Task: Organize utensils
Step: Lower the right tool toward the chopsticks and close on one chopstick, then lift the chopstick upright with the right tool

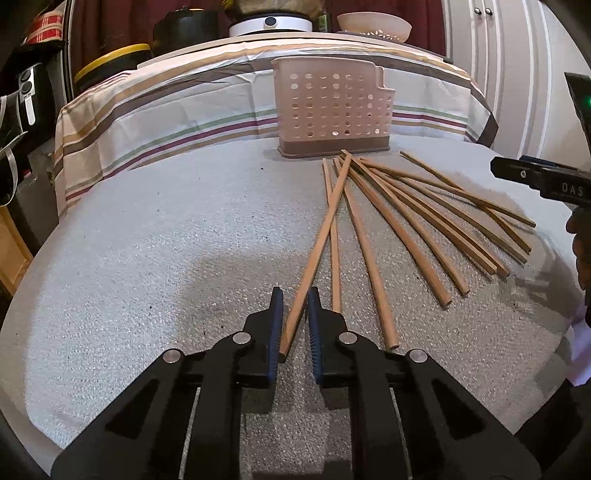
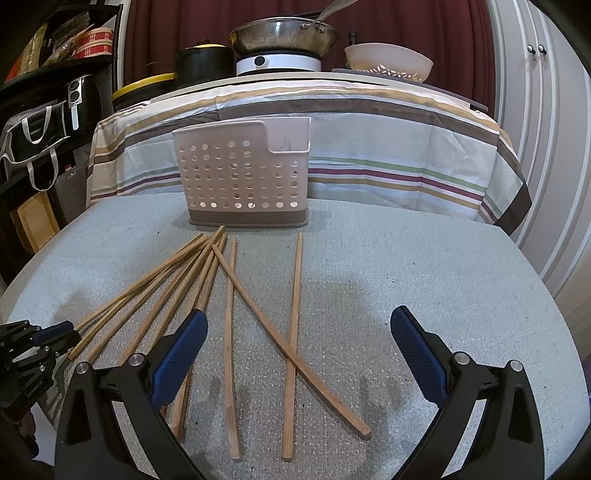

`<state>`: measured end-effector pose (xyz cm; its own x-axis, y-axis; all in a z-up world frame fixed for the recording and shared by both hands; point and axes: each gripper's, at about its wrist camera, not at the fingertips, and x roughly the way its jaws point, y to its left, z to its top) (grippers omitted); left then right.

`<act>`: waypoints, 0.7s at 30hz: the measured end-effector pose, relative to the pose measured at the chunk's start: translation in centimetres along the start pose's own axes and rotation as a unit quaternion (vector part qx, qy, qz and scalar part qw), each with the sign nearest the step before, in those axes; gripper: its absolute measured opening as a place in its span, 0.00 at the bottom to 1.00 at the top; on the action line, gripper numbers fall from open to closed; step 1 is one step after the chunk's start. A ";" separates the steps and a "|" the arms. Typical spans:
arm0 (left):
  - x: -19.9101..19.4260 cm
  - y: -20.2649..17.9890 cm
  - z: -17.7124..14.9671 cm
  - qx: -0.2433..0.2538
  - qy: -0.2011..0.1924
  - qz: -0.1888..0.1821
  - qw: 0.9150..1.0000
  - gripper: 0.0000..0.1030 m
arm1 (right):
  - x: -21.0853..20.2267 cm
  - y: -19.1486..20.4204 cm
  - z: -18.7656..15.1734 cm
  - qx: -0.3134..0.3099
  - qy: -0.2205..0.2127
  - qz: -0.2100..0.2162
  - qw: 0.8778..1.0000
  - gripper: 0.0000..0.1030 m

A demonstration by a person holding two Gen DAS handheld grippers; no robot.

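Several wooden chopsticks [image 1: 408, 236] lie fanned out on the grey mat, their far tips meeting in front of a beige perforated utensil holder [image 1: 332, 110]. My left gripper [image 1: 295, 310] is shut on the near end of one chopstick [image 1: 325, 221], which slants up toward the holder across the others. In the right wrist view the same chopsticks [image 2: 231, 314] spread below the holder [image 2: 243, 173]. My right gripper [image 2: 300, 315] hangs open above them with nothing between its blue pads [image 2: 184, 350]. The left gripper [image 2: 55, 332] shows at that view's left edge.
The grey mat [image 1: 147, 258] covers the near table. Behind it a striped cloth [image 2: 369, 147] drapes a higher surface with a pan [image 2: 282, 35], a white cooker and a cream bowl [image 2: 388, 61]. Shelves with bags stand at left, white cabinet doors at right.
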<state>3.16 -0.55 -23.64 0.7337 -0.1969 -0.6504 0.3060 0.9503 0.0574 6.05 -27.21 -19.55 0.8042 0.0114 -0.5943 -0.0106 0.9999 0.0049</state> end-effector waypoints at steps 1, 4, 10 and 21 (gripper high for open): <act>0.0 -0.1 0.0 0.000 -0.001 -0.001 1.000 0.10 | 0.0 -0.1 -0.1 0.000 0.000 -0.001 1.000 0.94; -0.2 -0.4 -0.1 0.002 -0.005 0.003 1.000 0.07 | 0.2 -0.7 -0.6 0.003 0.006 -0.006 1.000 0.94; -0.3 -0.4 0.0 0.005 -0.008 0.006 1.000 0.07 | 0.2 -2.4 -1.6 0.009 0.017 -0.015 1.000 0.94; 0.0 -0.2 0.0 -0.001 -0.002 0.011 1.000 0.07 | 0.9 -5.1 -3.8 0.035 0.059 0.008 0.998 0.54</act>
<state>3.10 -0.75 -23.69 0.7430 -0.1770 -0.6455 0.2885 0.9549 0.0703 4.56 -32.28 -23.13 0.7281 0.0308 -0.6848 0.0224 0.9974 0.0686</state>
